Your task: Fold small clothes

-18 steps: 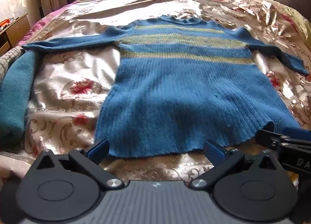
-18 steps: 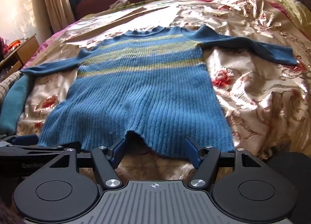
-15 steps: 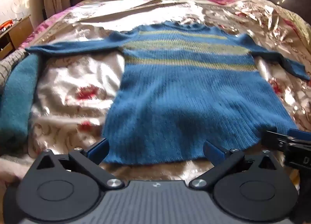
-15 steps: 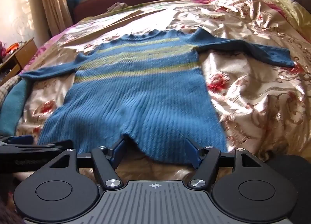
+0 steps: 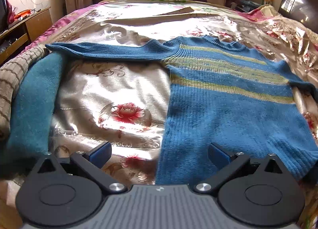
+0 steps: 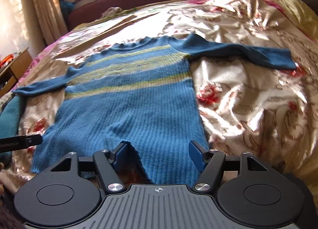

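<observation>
Two grippers hover at the hem of the blue sweater, spread flat on the bedspread. Left gripper has slid leftward to the hem's corner (jaws wide, empty); right gripper stands open astride the hem, ungripped.

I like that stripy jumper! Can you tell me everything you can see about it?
The jumper is a small knitted one, ribbed and a little fuzzy, blue with three yellow-green stripes across the chest. It lies flat on the shiny flowered bedspread, round neck far away, both long sleeves stretched out sideways. Its bottom hem is nearest and a bit wavy. The right gripper sits open at that hem, with the hem edge between its jaws, unpinched.
</observation>
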Action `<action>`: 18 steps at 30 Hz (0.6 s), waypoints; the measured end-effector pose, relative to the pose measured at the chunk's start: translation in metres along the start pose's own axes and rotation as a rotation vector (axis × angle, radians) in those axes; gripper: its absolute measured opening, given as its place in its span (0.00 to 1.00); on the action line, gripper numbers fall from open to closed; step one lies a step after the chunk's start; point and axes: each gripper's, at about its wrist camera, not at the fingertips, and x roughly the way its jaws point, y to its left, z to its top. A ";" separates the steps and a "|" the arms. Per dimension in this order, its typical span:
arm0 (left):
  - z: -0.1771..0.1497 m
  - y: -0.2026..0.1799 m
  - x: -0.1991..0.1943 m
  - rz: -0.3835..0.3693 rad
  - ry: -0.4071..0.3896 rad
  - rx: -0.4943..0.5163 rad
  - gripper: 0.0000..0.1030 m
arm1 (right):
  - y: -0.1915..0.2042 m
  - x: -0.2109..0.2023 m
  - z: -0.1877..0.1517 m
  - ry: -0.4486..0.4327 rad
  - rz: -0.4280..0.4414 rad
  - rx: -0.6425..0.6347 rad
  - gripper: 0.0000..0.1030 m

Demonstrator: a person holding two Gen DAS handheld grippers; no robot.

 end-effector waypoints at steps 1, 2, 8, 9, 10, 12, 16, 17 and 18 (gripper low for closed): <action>0.000 -0.001 0.002 0.004 0.000 0.011 1.00 | 0.003 0.000 0.001 -0.003 0.002 -0.017 0.65; 0.000 -0.002 0.004 0.005 0.000 0.025 1.00 | 0.006 0.001 0.001 0.007 0.003 -0.023 0.65; -0.014 -0.008 0.027 -0.029 0.109 0.097 1.00 | 0.007 -0.007 0.002 0.021 0.009 -0.026 0.65; -0.016 -0.010 0.028 -0.026 0.115 0.111 1.00 | 0.006 -0.009 0.003 0.024 -0.001 -0.034 0.65; -0.017 -0.010 0.026 -0.029 0.114 0.116 0.99 | 0.005 -0.011 0.003 0.021 0.001 -0.034 0.65; -0.016 -0.009 0.022 -0.051 0.109 0.111 0.93 | 0.004 -0.014 0.002 0.027 0.008 -0.034 0.65; -0.011 -0.004 0.018 -0.074 0.103 0.112 0.85 | 0.003 -0.024 0.002 0.024 0.017 -0.049 0.65; -0.009 -0.001 0.017 -0.084 0.100 0.105 0.83 | 0.003 -0.026 0.002 0.022 0.014 -0.052 0.65; -0.007 0.001 0.017 -0.092 0.095 0.096 0.81 | 0.003 -0.027 0.003 0.022 0.011 -0.052 0.65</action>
